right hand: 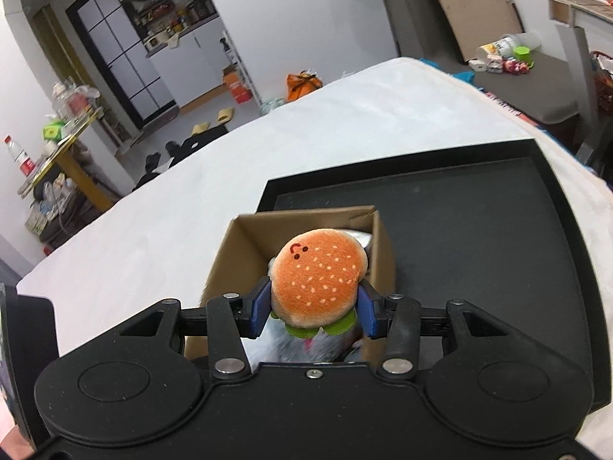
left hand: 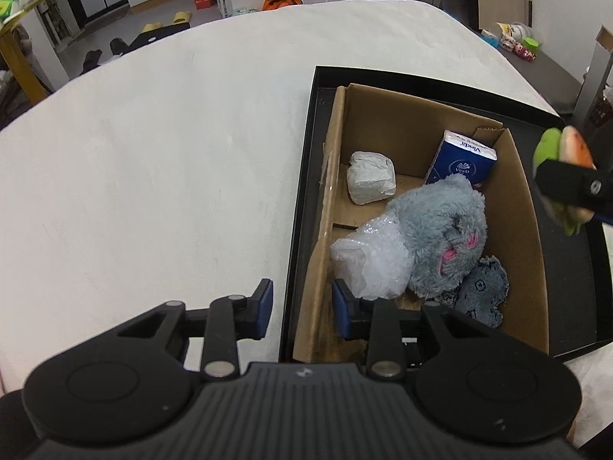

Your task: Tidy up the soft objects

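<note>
burger plush (right hand: 320, 274) between right claw (right hand: 313, 311) pads

1. The left gripper (left hand: 302, 312) hangs with its blue-padded fingers (left hand: 263, 306) parted, nothing between them; 1 finger sits above the box wall.
2. The right gripper (right hand: 314, 308) has its 2 blue pads (right hand: 258, 306) pressed against the sides of a plush burger (right hand: 318, 281), carried in the air.
3. From the left wrist view, the right gripper (left hand: 571, 188) appears at the right edge, raised.
</note>
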{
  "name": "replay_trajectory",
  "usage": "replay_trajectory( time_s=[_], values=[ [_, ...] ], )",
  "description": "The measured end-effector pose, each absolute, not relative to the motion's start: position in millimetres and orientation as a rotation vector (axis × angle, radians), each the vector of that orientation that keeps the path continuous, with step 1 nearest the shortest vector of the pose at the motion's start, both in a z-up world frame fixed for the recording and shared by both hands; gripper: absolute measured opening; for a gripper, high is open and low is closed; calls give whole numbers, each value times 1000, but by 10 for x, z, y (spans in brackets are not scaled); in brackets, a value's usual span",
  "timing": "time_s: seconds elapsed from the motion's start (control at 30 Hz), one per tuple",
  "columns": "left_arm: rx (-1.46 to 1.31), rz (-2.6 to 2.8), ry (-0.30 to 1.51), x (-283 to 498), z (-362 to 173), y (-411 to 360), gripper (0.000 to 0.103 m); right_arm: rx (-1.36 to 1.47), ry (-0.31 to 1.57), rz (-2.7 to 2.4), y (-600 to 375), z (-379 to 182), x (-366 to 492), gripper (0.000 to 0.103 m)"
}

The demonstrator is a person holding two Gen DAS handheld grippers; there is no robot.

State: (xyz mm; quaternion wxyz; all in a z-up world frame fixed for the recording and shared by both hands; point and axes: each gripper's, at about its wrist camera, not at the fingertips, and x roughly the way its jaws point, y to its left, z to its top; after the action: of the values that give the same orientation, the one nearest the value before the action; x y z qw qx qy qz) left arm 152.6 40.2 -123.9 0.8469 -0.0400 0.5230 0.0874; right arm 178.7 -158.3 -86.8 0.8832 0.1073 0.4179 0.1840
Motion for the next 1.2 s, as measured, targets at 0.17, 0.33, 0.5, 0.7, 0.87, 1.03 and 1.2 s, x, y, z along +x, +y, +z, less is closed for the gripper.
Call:
replay_trajectory(
  time_s=[0.17,0.33,0.5,0.7,0.87,1.03,1.2],
  values=[
    [-117,168,1111,1494,-1283,440,21,215,897,412,-1481,-906,1719,49],
    [-154,150,1125,1455,-1347,446,10,239,938,402,-1459,-980,1686,59],
    [-155,158,1121,1434,-1333,404,10,258,923,384,-1520,-929,1636,59],
    [-173,165,1133,1457,-1351,418,10,276,915,387,-1633,-916,1550,60],
    [-181,155,1136,1456,-1316,444,12,289,932,380,-1743,-919,1474,66],
    [-142,153,1124,1420,-1135,398,15,298,932,352,-1876,-863,1404,78],
    [-136,151,1105,1348,-947,355,32,306,936,339,-2001,-804,1335,89]
  ],
)
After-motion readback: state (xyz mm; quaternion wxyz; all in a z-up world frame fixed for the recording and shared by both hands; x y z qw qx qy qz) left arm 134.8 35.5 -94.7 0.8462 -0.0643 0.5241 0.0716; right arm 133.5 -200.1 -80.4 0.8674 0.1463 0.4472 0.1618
